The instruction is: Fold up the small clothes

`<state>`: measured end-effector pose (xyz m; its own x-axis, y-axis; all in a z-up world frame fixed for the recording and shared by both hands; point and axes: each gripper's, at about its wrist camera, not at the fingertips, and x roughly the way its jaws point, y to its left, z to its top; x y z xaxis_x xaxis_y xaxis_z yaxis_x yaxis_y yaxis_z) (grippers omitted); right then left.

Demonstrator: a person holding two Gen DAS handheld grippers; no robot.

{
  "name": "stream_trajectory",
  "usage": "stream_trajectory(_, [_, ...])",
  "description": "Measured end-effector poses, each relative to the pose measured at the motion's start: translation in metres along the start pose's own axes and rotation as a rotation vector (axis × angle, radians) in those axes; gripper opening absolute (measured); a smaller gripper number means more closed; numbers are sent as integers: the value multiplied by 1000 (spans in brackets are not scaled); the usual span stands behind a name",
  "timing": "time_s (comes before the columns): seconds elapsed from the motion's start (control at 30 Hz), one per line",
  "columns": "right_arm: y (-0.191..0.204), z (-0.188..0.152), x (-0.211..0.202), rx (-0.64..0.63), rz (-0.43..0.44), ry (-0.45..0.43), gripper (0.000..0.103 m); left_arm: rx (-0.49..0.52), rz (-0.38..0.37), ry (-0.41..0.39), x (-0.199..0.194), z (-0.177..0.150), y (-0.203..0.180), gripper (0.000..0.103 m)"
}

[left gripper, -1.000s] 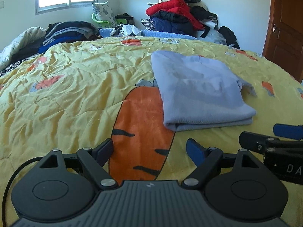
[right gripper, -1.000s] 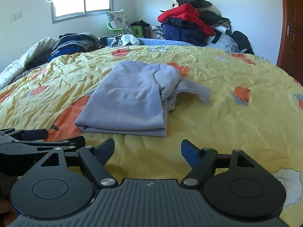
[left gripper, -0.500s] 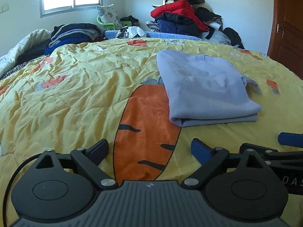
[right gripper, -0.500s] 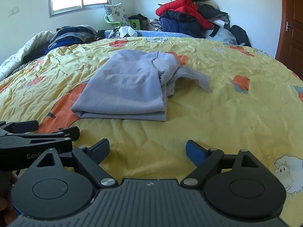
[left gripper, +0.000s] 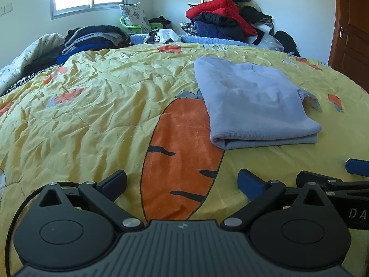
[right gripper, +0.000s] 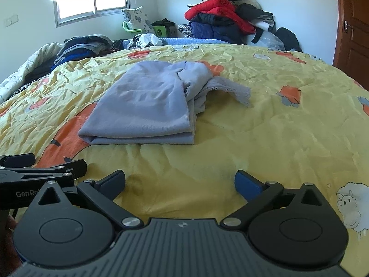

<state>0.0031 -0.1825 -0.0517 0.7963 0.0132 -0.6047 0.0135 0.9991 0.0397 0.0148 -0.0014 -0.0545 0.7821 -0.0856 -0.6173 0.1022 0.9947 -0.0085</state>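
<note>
Grey garment, folded flat on yellow quilt, sleeve sticking out rt

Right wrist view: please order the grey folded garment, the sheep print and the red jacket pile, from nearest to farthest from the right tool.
1. Sheep print, on the bedspread, low right.
2. Grey folded garment, ahead, left of centre.
3. Red jacket pile, against the far wall.

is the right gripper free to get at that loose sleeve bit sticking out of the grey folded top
Probably yes. The right gripper is open and empty, and only bare yellow quilt lies between it and the loose flap of the grey garment. The left gripper sits off to the side.
</note>
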Motion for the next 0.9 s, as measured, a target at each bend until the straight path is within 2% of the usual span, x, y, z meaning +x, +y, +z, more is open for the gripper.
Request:
stream_trajectory(0.37, [0, 0, -1, -3, -6, 1, 102, 2, -7, -1, -1, 0, -1, 103])
stream_trajectory(0.47, [-3, -1, -4, 24, -37, -19, 101, 6, -17, -4, -3, -2, 3, 103])
stream_trajectory(0.57, [-10, -2, -6, 21, -110, -26, 102, -44, 18, -8, -5, -4, 13, 103])
stream_trajectory(0.63, [-14, -1, 1, 15, -106, 18, 102, -69, 26, -11, -5, -4, 18, 103])
stream_trajectory(0.73, [-9, -1, 2, -17, -120, 18, 102, -30, 48, 0, -4, -3, 11, 103])
stream_trajectory(0.9, [-9, -2, 2, -14, -111, 18, 103, -32, 42, 0, -4, -3, 13, 103])
